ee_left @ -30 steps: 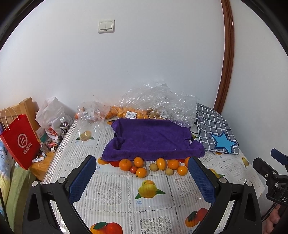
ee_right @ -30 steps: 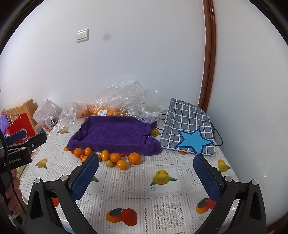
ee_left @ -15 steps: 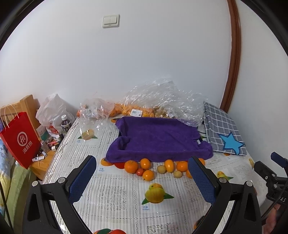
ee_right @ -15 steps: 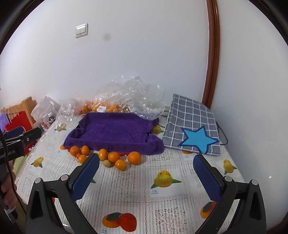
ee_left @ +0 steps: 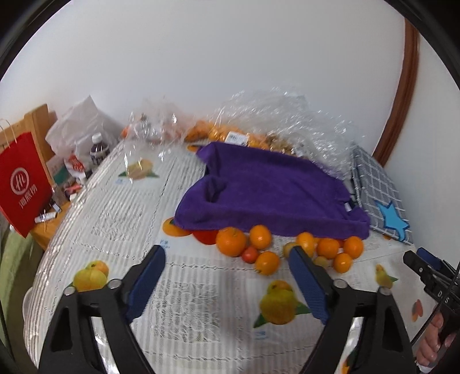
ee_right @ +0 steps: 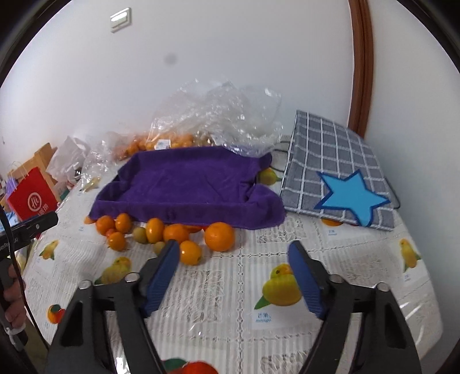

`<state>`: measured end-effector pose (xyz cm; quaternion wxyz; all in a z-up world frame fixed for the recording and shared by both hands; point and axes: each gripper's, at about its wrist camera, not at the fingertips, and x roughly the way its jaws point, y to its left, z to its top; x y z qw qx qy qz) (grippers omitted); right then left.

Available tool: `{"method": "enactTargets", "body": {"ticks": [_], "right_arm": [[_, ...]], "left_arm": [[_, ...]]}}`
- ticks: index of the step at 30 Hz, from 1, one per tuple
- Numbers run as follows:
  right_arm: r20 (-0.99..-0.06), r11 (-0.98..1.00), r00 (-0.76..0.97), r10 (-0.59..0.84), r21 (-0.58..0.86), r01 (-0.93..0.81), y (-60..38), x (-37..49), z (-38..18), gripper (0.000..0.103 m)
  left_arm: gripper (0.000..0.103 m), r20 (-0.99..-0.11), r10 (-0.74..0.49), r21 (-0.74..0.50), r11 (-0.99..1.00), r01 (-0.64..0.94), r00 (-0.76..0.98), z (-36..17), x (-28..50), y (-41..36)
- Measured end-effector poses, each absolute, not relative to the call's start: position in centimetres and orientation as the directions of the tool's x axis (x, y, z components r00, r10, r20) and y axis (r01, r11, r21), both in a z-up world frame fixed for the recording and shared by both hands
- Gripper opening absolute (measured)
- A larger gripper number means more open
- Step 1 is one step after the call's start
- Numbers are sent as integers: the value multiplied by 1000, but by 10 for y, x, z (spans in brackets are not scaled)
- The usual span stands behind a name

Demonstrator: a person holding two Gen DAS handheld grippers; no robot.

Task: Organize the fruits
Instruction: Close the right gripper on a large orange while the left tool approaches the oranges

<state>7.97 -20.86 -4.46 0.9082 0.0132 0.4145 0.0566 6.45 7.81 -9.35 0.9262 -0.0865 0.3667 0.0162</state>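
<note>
The left tool (ee_left: pixel 227 256) hangs over the table (ee_left: pixel 120 218). Its jaws are closing with nothing between them. The right tool (ee_right: pixel 231 253) is closing on nothing too. The oranges (ee_left: pixel 260 236) lie in a row on the table, touching the front edge of the purple towel (ee_left: pixel 267 187). Only the right view shows the light switch (ee_right: pixel 121 19) on the wall. Only the left view shows a dark bottle (ee_left: pixel 98 148) beside the red bag (ee_left: pixel 21 184). Both tools are lower and nearer the oranges than a second ago, when their jaws were wide.
</note>
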Motion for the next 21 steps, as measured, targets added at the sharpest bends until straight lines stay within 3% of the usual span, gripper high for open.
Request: {"method": "enactTargets", "body": {"ticks": [3, 7, 21], "right_arm": [[-766, 991, 628, 136, 97, -96, -210, 93, -63, 66], [-803, 990, 579, 140, 108, -90, -207, 116, -91, 55], [-830, 971, 504, 239, 216, -105, -195, 158, -139, 55]], "left_arm": [[74, -699, -42, -158, 983, -98, 714, -108, 72, 86], [74, -726, -58, -161, 983, -87, 686, -124, 82, 93], [74, -754, -78, -157, 986, -63, 652, -153, 99, 99]]}}
